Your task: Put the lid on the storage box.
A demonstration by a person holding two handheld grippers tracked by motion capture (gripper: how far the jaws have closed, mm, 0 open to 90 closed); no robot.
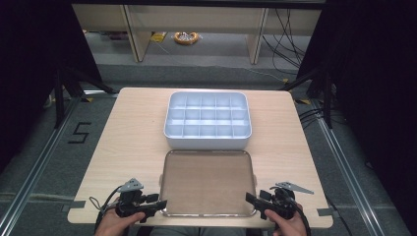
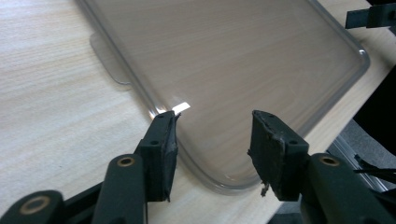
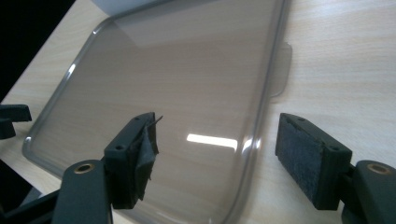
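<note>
Both the left gripper [image 1: 161, 203] and right gripper [image 1: 250, 198] straddle the clear lid's [image 1: 206, 182] near corners, jaws open, gripping nothing.

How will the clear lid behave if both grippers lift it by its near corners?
The clear lid looks thin and glossy, so it may flex slightly and could slip between pads. It seems light for its width. Lying flat on the table, its low rim probably gives little to grip.

Bright overhead light glares on the clear lid [image 3: 205, 140]; surroundings dark, near jaws slightly soft.
</note>
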